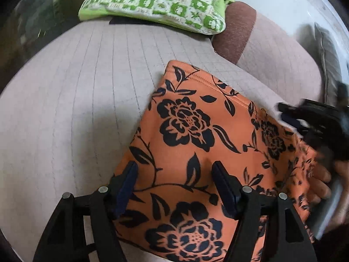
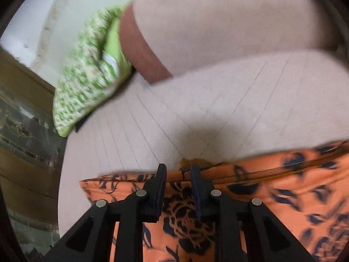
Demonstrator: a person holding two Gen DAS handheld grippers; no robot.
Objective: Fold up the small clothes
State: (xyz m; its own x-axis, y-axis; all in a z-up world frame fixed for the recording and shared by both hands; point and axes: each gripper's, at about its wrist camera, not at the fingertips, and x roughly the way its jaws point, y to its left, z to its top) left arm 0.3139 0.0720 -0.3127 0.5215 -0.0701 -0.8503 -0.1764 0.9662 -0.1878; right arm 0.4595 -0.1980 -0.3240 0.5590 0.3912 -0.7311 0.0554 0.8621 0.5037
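- Orange garment of soft cloth, printed with black flowers and leaves, lies spread on the pale pink quilted bed cover, beneath and ahead of both pairs of fingers.
- Left gripper hangs over the cloth with its two black fingers standing wide apart; the printed cloth shows flat in the gap between them and neither pad presses on it.
- Beyond those fingertips, a stitched hem edge of the garment runs across the cover.
- Right gripper, in its own view, has its fingers drawn close with a narrow gap; a raised fold of the garment's edge sits at the tips, but blur hides whether the pads pinch it.
- From the left wrist view, the right gripper appears as a blurred black shape at the garment's far side, right of the left fingers, with the person's hand just below it.
- Far ahead of the left fingers lies a green and white patterned cushion, and beside it a brown bolster.
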